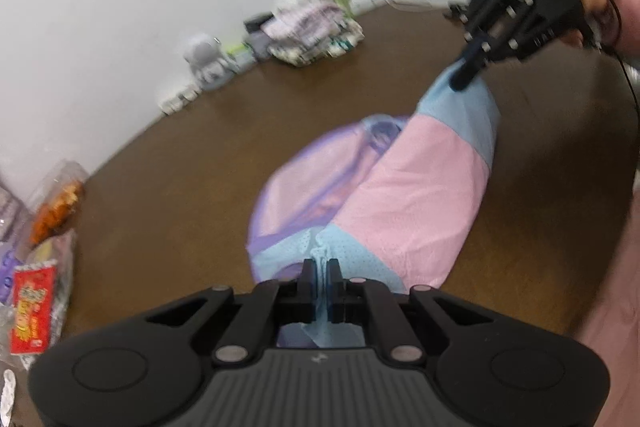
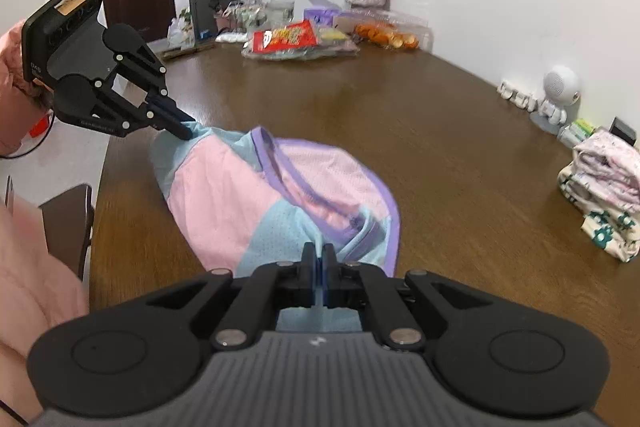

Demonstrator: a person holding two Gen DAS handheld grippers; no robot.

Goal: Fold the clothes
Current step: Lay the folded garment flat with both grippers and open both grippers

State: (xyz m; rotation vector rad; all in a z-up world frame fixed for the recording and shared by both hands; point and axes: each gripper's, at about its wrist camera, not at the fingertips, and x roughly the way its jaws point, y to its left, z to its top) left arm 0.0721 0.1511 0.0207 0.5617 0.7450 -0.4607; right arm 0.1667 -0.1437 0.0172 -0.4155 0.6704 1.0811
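Both the left gripper (image 1: 320,269) and right gripper (image 2: 319,253) have jaws clamped on blue corners of the pink mesh garment (image 2: 224,203), lifting that edge off the bench (image 2: 440,155), probably to fold it.

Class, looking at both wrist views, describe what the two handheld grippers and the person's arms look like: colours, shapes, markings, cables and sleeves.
Both the left gripper and right gripper are matte black, with silver-pinned linkage arms, narrow straight fingers and a ribbed grey base between round black pads. The right gripper's body shows a green light, the left's a yellow label. A thin black cable hangs nearby. The sleeves are padded pink.
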